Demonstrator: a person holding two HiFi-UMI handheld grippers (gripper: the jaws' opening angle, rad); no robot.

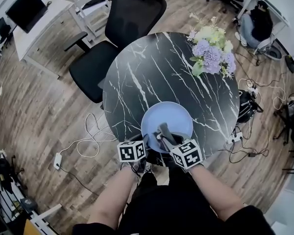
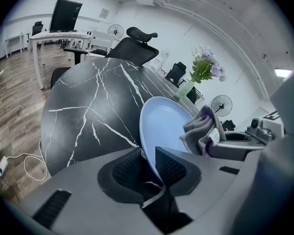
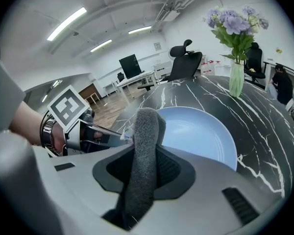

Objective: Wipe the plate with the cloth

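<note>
Now | left gripper (image 2: 149,168) clamps plate (image 2: 164,126) near rim: likely stiff, slick, breakable | right gripper (image 3: 144,168) pinches cloth (image 3: 146,131): probably soft, light, floppy

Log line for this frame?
left gripper: shut on rim of round light-blue plate | right gripper: shut on grey fuzzy cloth over plate

Grey left tongs (image 2: 149,156) and right tongs (image 3: 144,153), black ribbed pads (image 2: 128,169), square-marked cubes (image 1: 132,151)
</note>
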